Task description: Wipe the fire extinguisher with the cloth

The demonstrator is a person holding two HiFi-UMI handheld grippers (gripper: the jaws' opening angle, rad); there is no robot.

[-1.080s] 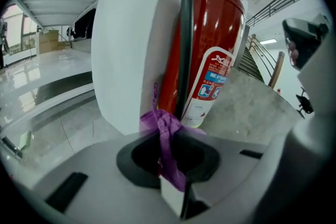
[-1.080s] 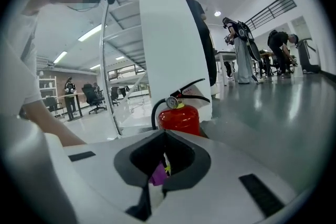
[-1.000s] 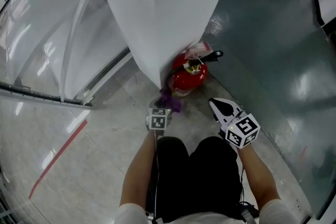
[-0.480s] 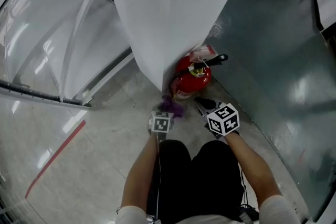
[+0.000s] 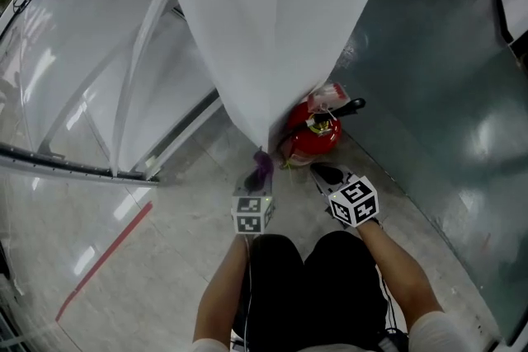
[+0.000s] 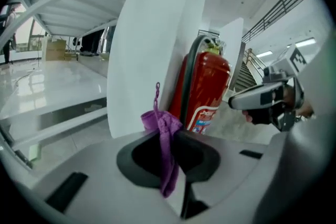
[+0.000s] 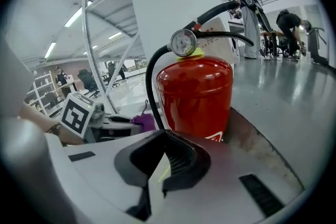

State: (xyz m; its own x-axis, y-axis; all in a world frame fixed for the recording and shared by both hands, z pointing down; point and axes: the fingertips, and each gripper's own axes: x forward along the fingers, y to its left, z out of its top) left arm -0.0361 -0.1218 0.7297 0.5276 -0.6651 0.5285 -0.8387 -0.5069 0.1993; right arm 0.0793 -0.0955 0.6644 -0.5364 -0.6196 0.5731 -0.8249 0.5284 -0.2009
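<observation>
The right gripper [image 5: 325,173] is swinging in from the right and sinking toward the floor [image 5: 190,218]. A second ago it was hanging well apart from the fire extinguisher [image 5: 313,136]. Now its tips are arriving just beside the front right of the extinguisher's foot, and its marker cube [image 5: 355,203] is turning a different face upward. The left gripper [image 5: 256,180] is lifting the purple cloth [image 5: 263,164] away from the extinguisher's lower left side, up along the edge of the white panel [image 5: 264,29]. The head view is also shifting, so the extinguisher is sliding lower and to the right in it.
</observation>
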